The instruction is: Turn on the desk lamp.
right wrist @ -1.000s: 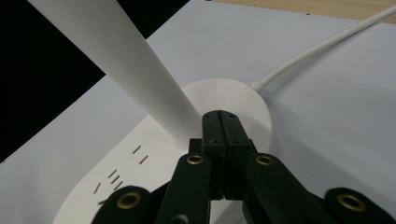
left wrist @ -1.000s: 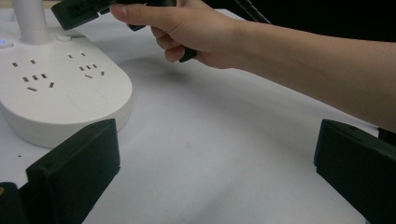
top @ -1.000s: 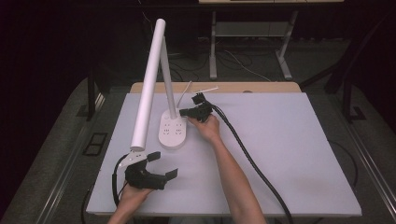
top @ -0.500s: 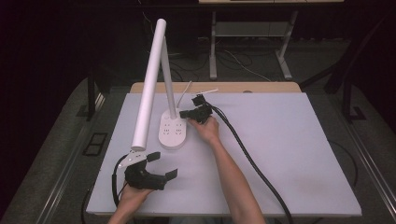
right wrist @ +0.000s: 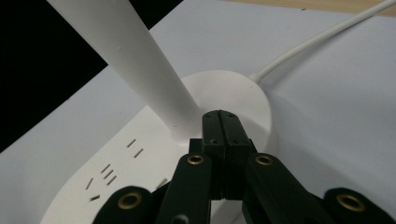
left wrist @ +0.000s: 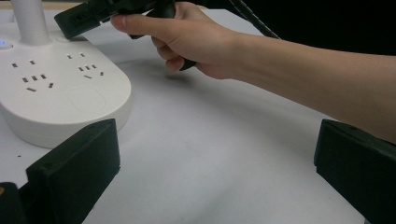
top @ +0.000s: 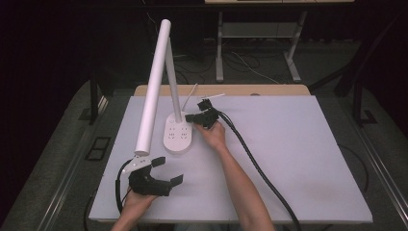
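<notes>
A white desk lamp stands on the grey-white table, its oval base (top: 177,136) carrying several power sockets. A slanted post rises from the base, and a long tube head (top: 153,86) reaches toward the front left. My right gripper (top: 189,117) is shut with nothing between its jaws, its tips (right wrist: 220,122) right at the foot of the post (right wrist: 154,88) over the base (right wrist: 140,168). My left gripper (top: 169,169) lies open near the front left of the table. Its black jaws stand wide apart, with the lamp base (left wrist: 60,93) ahead of the left one.
The lamp's white cord (right wrist: 322,39) runs off the back of the base. A thick black cable (top: 255,166) trails from my right gripper toward the table's front edge. A wooden strip (top: 226,90) borders the far edge. The right half of the table (top: 308,144) is bare.
</notes>
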`<state>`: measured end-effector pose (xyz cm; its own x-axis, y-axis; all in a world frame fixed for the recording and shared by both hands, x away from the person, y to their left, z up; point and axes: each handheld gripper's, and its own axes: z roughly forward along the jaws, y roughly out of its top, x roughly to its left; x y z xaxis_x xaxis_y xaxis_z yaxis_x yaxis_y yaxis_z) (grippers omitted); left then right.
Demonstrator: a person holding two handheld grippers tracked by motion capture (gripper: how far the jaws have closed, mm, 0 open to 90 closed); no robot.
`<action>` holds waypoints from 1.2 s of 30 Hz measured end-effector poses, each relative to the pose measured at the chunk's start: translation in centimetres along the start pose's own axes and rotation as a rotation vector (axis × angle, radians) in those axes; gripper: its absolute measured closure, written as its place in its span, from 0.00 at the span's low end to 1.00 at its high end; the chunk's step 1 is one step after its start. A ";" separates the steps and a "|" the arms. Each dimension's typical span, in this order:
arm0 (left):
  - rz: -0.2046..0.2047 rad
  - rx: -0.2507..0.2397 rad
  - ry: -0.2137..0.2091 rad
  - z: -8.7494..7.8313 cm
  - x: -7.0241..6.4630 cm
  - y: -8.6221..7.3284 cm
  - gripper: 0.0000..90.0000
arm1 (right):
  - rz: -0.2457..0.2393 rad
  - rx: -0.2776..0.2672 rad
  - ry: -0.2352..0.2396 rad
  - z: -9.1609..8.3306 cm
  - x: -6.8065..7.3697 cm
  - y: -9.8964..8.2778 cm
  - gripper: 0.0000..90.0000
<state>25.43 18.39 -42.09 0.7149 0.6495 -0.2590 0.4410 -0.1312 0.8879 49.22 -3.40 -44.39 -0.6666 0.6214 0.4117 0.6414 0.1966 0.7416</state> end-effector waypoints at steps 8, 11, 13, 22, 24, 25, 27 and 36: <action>-0.008 -0.007 0.000 -0.1 0.1 0.0 0.00 | -0.021 0.004 -0.015 -0.7 0.1 0.2 1.00; -0.007 -0.004 0.000 0.0 0.1 0.0 0.00 | -0.044 -0.002 -0.011 -1.4 0.5 0.5 1.00; -0.003 -0.003 -0.002 0.0 0.1 0.0 0.00 | -0.072 0.003 -0.017 -1.9 0.8 0.8 1.00; 0.000 0.001 -0.003 0.1 0.0 0.0 0.00 | -0.125 -0.003 -0.021 -4.5 1.1 1.4 1.00; 0.000 0.002 -0.003 0.1 0.0 0.0 0.00 | -0.128 0.000 -0.020 -5.1 1.1 1.4 1.00; 0.000 0.003 -0.003 0.2 0.0 0.0 0.00 | -0.134 -0.001 -0.022 -5.4 1.0 1.4 1.00; 0.004 0.004 -0.003 0.2 0.0 0.0 0.00 | -0.143 0.011 -0.026 -6.2 0.8 1.3 1.00; 0.005 0.012 -0.004 0.3 -0.1 0.0 0.00 | -0.127 0.012 -0.022 -9.8 0.6 0.1 0.85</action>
<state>25.54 18.07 -42.20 0.7189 0.6461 -0.2562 0.4441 -0.1434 0.8844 45.20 -10.42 -38.86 -0.7340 0.6077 0.3033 0.5572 0.2834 0.7805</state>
